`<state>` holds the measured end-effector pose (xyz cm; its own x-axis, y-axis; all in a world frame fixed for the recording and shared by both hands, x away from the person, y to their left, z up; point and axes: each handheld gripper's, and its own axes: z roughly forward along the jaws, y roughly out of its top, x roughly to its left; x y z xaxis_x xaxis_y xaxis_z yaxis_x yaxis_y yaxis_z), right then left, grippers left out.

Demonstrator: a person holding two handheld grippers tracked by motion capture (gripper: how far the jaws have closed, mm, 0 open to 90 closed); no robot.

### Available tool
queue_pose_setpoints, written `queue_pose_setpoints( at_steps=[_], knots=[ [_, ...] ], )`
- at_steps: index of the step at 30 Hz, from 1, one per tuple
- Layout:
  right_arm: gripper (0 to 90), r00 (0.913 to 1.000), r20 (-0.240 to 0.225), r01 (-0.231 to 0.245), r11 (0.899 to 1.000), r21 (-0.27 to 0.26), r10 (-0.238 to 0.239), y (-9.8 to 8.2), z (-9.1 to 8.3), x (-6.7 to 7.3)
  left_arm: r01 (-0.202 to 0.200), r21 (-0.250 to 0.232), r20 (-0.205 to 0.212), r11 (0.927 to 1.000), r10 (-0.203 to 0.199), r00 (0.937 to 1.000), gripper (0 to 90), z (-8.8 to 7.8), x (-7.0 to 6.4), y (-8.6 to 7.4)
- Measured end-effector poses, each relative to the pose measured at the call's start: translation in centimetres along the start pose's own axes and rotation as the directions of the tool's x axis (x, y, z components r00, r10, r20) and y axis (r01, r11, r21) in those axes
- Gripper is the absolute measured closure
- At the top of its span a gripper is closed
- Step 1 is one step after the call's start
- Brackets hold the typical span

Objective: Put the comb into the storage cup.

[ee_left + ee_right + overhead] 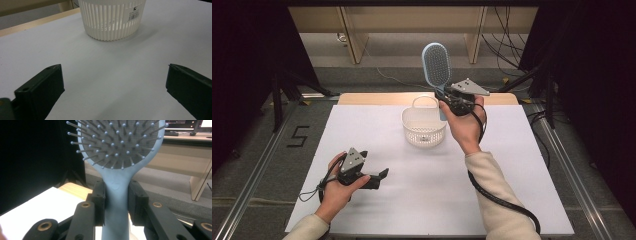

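While one white-topped rectangular counter (pixel 422 200) carries the scene, a single round white plastic basket with slatted walls and a loop handle (pixel 424 125) stands on it toward the far edge, roughly midway across. One pale blue plastic hairbrush with an oval grey bristle pad (pixel 437 67) is held upright in the air above and just behind the basket's right side, its head up and its handle pointing down. Two tongs are at work, one in each hand. The right tongs (pixel 446 97) are closed on the brush's handle; in the right gripper view both black pads (pixel 100 200) press against the handle just below the bristle pad (pixel 117 140). The left tongs (pixel 379 179) lie low over the near left part of the counter, well apart from the basket (pixel 111 20), their jaws spread wide with nothing between them.
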<state>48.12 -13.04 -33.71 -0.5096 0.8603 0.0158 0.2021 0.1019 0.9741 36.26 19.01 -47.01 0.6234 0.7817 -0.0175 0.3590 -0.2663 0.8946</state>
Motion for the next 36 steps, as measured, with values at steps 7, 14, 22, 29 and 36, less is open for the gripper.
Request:
queue_pose_setpoints(
  at_steps=[7, 14, 22, 29, 36],
  knots=[
    [70.7, 1.0, -0.003, 0.002, 1.0, -0.002, -0.002, 0.1, 0.3, 0.2, 0.0, 0.001, 0.0, 1.0, 0.0, 1.0, 0.9, 0.0, 0.0, 0.0],
    [70.6, 1.0, -0.005, 0.004, 1.0, 0.001, -0.004, 0.1, 0.7, 0.4, -0.001, 0.001, 0.004, 1.0, 0.001, 1.0, 0.9, 0.1, -0.1, 0.0],
    [70.7, 1.0, -0.009, 0.005, 1.0, 0.002, -0.005, 0.2, 1.1, 0.6, 0.001, 0.0, 0.003, 1.0, -0.001, 1.0, 0.9, 0.1, -0.1, 0.0],
    [70.6, 0.9999, -0.009, 0.007, 1.0, 0.005, -0.007, 0.2, 1.5, 0.8, 0.0, -0.001, 0.003, 1.0, 0.0, 1.0, 0.9, 0.1, -0.1, 0.1],
    [70.6, 0.9999, -0.013, 0.005, 1.0, 0.009, -0.005, 0.2, 1.9, 1.0, -0.002, -0.001, 0.004, 1.0, 0.002, 1.0, 0.9, 0.1, -0.1, 0.1]
  ],
)
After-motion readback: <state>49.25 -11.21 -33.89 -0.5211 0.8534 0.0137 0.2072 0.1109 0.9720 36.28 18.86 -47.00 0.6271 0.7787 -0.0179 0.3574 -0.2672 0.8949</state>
